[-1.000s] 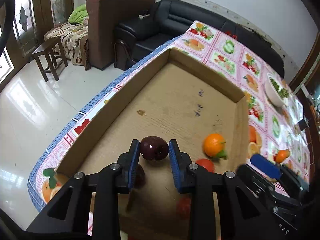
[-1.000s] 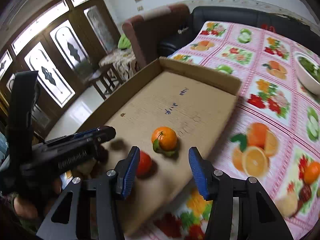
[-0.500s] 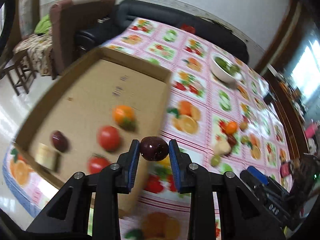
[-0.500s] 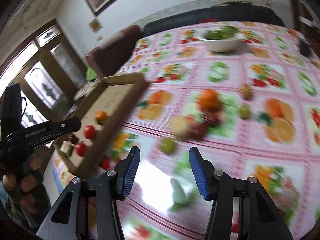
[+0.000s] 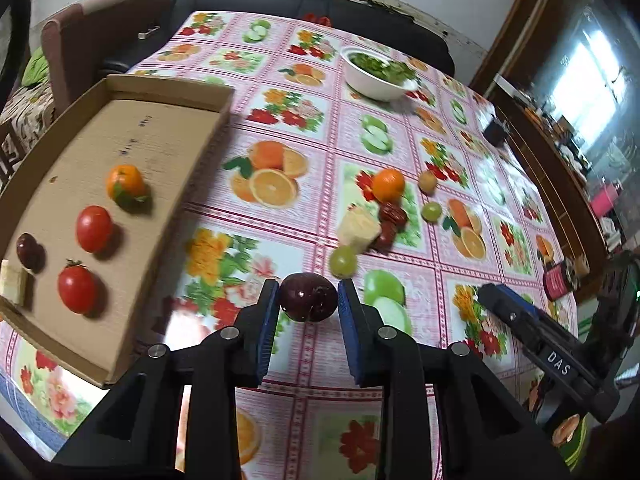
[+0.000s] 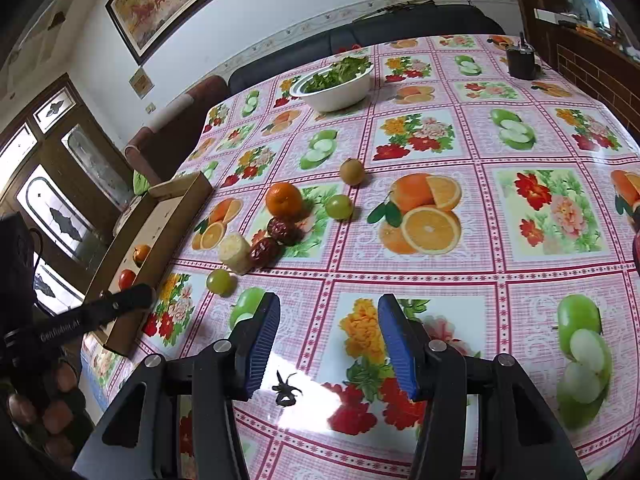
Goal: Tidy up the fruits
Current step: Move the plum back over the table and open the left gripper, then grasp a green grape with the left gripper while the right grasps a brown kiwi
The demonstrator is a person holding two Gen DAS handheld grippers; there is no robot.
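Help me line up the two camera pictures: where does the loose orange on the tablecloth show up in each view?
Left wrist view: the orange lies right of centre, above the dates.
Right wrist view: the orange lies left of centre, above the dates.
Shared landmark: the white bowl of greens, far beyond it in both.

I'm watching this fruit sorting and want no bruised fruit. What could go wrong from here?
The dark plum sits only at the tips of the left gripper, so it might slip out. The loose fruit are crowded: the right gripper could nudge the green grape while reaching the dates.
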